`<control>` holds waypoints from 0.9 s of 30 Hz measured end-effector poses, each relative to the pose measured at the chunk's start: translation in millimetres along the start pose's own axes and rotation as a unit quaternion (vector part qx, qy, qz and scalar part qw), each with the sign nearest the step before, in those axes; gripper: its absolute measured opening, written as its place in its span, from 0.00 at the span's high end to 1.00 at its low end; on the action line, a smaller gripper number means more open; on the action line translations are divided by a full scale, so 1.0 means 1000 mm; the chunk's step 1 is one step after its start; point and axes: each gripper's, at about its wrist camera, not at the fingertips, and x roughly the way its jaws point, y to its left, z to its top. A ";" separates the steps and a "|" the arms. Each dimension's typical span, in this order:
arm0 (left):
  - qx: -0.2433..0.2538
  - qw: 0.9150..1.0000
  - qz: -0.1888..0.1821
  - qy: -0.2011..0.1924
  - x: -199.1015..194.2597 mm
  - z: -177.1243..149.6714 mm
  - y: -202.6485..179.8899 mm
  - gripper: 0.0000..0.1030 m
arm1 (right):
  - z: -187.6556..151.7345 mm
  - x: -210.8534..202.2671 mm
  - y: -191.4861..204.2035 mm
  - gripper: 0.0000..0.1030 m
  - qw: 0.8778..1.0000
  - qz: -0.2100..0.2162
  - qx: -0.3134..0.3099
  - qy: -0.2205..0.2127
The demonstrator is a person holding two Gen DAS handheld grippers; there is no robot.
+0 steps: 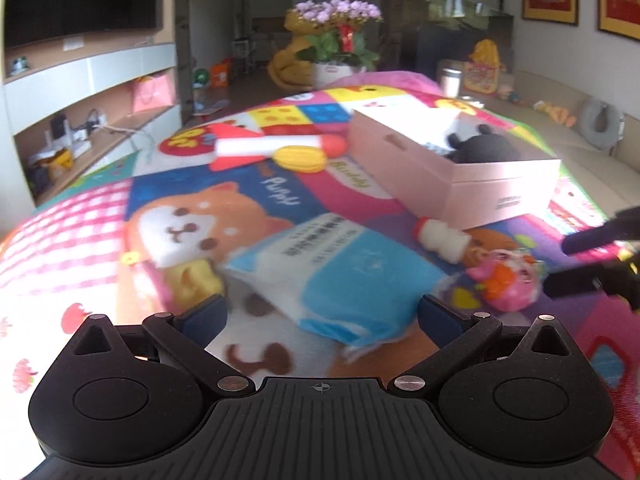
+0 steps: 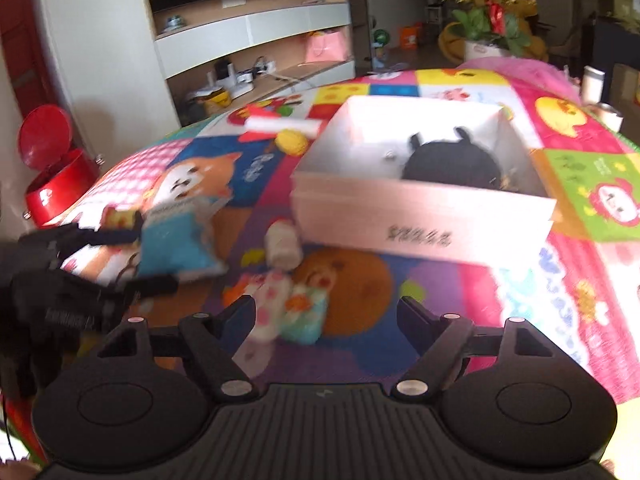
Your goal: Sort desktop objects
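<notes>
While blurred, one pink box [image 2: 420, 220], one blue packet [image 1: 340, 276], one small bottle [image 1: 442, 238].

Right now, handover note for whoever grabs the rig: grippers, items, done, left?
Left gripper: open, around the blue-white pack, not clamped.
Right gripper: open, empty, over the pink toy.
Pink box: on the mat, holds one black plush. That item is done.
Left on the mat: pack, pink toy, small white bottle by the box, yellow toy, red-white roll behind it.
</notes>
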 end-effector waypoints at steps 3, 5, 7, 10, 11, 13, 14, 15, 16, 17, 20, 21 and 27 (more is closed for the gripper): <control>-0.010 1.000 0.008 0.004 -0.006 0.001 0.006 0.00 | -0.009 0.006 0.017 0.23 1.000 0.000 -0.025 -0.014; -0.013 1.000 0.003 0.007 -0.009 0.000 0.005 0.00 | -0.010 0.014 0.027 0.23 0.999 -0.009 -0.041 -0.021; -0.005 1.000 0.004 0.007 -0.013 -0.002 -0.001 0.00 | -0.008 0.022 0.030 0.23 0.998 -0.027 -0.056 -0.022; 0.000 1.000 -0.002 0.009 -0.015 -0.007 -0.008 0.00 | -0.009 0.023 0.029 0.23 0.991 -0.096 -0.082 -0.043; -0.001 1.000 -0.005 0.010 -0.014 -0.007 -0.010 0.00 | -0.009 0.022 0.028 0.23 0.985 -0.135 -0.092 -0.055; -0.003 1.000 -0.007 0.011 -0.012 -0.008 -0.014 0.00 | -0.011 0.019 0.021 0.23 0.975 -0.185 -0.096 -0.071; -0.006 1.000 -0.006 0.010 -0.010 -0.009 -0.015 0.00 | -0.009 0.015 0.016 0.23 0.978 -0.178 -0.085 -0.074; -0.009 1.000 -0.002 0.011 -0.008 -0.009 -0.017 0.00 | -0.008 0.011 0.013 0.27 0.982 -0.158 -0.071 -0.076; -0.013 1.000 0.001 0.011 -0.006 -0.009 -0.017 0.00 | -0.004 0.007 0.010 0.39 0.987 -0.127 -0.059 -0.075; -0.017 1.000 0.003 0.012 -0.005 -0.009 -0.018 0.00 | -0.002 0.005 0.012 0.46 0.990 -0.105 -0.057 -0.073; -0.021 1.000 0.010 0.010 -0.009 -0.010 -0.018 0.00 | 0.003 0.014 0.034 0.56 0.990 -0.074 -0.094 -0.073; -0.020 1.000 0.015 0.006 -0.013 -0.010 -0.017 0.00 | 0.005 0.019 0.042 0.57 0.988 -0.073 -0.110 -0.075; -0.041 0.998 0.040 -0.023 -0.036 -0.009 0.002 0.00 | 0.020 0.065 0.076 0.62 0.979 -0.096 -0.170 -0.052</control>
